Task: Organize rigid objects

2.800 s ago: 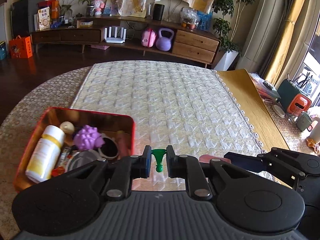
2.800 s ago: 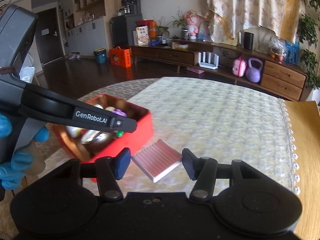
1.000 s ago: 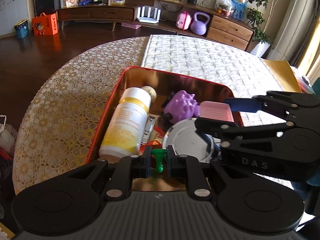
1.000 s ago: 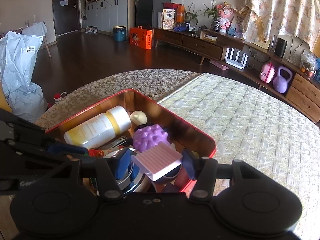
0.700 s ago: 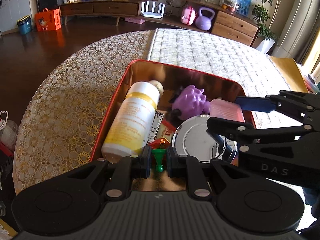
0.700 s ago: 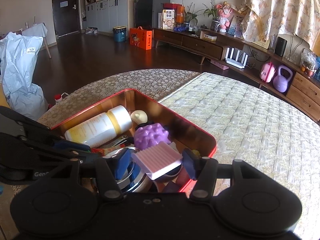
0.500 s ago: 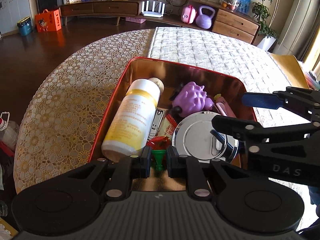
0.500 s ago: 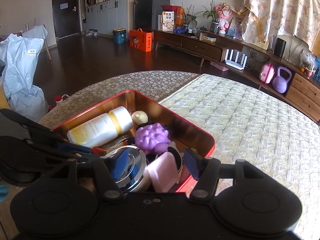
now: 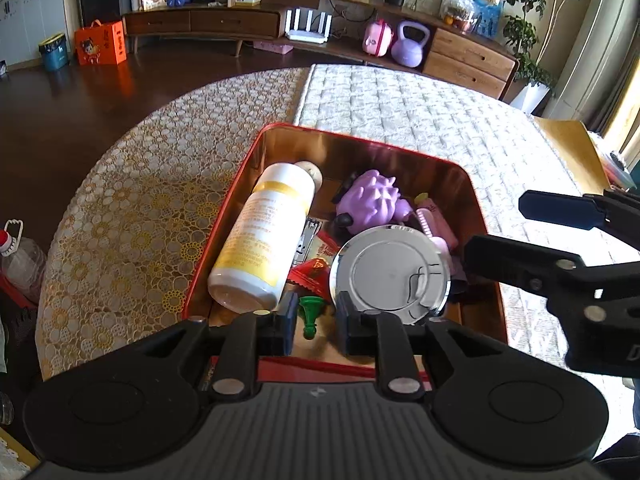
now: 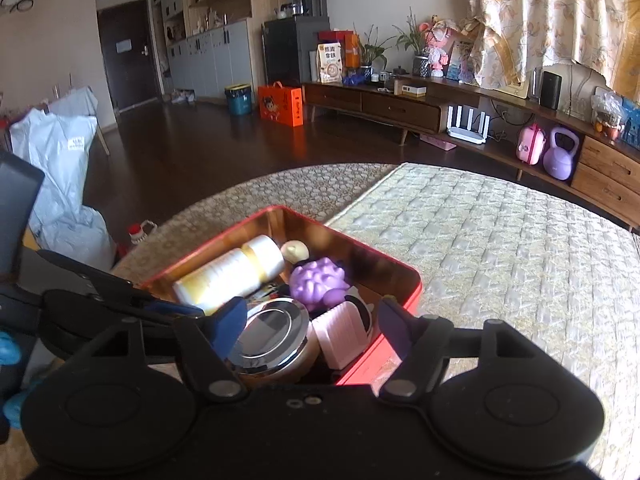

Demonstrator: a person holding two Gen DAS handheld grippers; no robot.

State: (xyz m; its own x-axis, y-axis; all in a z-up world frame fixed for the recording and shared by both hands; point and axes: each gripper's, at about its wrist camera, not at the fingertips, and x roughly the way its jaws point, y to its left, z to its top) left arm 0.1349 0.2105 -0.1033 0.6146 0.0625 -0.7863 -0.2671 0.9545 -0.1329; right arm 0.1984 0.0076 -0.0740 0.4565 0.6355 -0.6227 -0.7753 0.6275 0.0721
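Note:
A red tin (image 9: 360,142) on the table holds a white bottle (image 9: 264,240), a purple spiky ball (image 9: 372,196), a chrome lid (image 9: 390,268) and a pink ribbed block (image 10: 340,336) leaning on edge. My left gripper (image 9: 316,322) hangs over the tin's near end. Its jaws are opening, and a small green piece (image 9: 310,314) stands between them with a gap on its right side. My right gripper (image 10: 312,324) is over the tin's near corner, its jaws opening wide, with nothing pressed between them. The pink block lies below it in the tin.
The tin sits where a lace cloth (image 9: 132,208) meets a quilted runner (image 9: 400,112). A yellow wooden surface (image 9: 572,148) lies at the far right. A water bottle (image 9: 20,256) stands on the floor beyond the table's left edge. A blue-gloved hand (image 10: 10,352) holds the left gripper.
The right gripper let go of the pink block, which dropped into the tin and tipped on edge; that gripper then drew back and rose. The left jaws parted slightly around the green piece.

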